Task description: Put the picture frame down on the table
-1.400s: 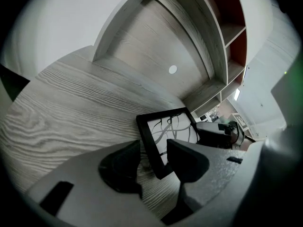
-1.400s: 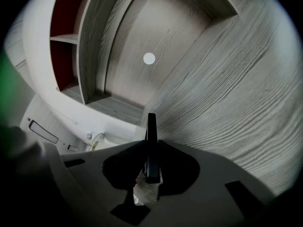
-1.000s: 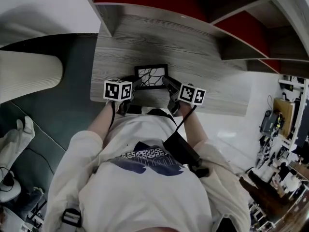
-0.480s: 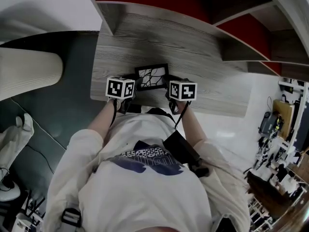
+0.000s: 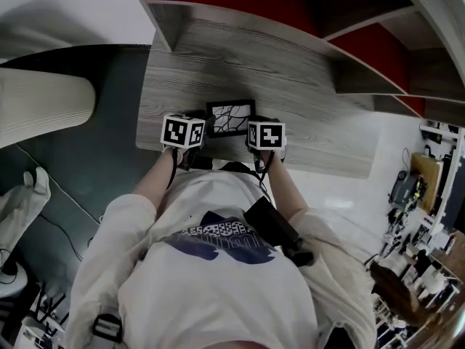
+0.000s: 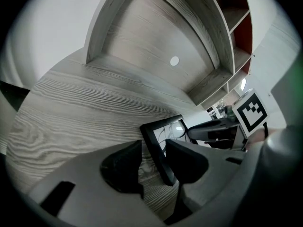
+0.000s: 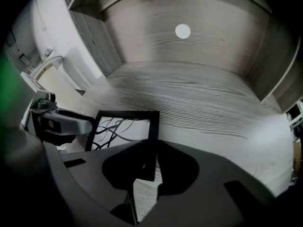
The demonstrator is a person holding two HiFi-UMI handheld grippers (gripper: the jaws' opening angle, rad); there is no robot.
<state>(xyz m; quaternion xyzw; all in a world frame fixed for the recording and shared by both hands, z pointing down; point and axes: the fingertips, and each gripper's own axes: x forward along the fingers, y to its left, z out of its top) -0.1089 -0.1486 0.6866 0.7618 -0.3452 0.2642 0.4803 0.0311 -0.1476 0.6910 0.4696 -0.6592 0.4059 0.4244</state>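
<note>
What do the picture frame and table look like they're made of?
Picture frame: black matte moulding, painted wood or plastic, can't tell which; white print with black lines inside.
Table: grey wood-grain board, matte; even grain suggests laminate, not certain.

Both forearms reach forward, close together. The left gripper (image 6: 152,151) holds its jaws apart, loosely straddling the left edge of the picture frame (image 5: 230,117). The right gripper (image 7: 150,150) pinches the frame's right edge.
</note>
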